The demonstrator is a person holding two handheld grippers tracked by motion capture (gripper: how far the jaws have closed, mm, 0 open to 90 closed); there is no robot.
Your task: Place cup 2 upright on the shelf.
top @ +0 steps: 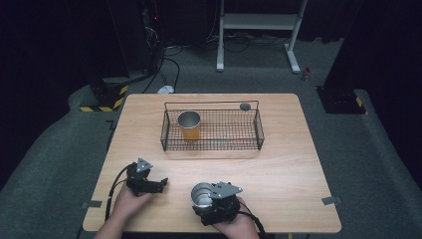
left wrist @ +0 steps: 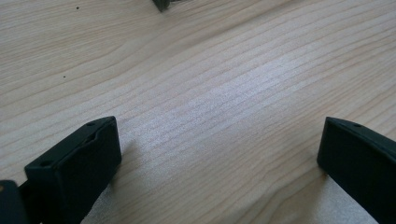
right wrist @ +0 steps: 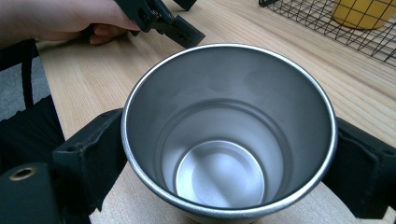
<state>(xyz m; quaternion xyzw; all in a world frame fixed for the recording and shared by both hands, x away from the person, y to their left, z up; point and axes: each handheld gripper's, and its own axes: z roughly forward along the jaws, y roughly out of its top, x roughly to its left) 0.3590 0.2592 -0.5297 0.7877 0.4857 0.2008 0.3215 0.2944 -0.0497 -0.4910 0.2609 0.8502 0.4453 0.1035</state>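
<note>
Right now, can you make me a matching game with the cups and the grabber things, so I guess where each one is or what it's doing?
Things:
1. yellow cup
2. silver cup
3. left gripper
4. small dark round thing

Places or states:
A. between the right gripper's jaws
B. on the table just behind the wire basket
C. open, with bare wood between its jaws
D. standing inside the wire basket, at its left end

Pairs: 1-D, 2-A, 3-C, 4-B
</note>
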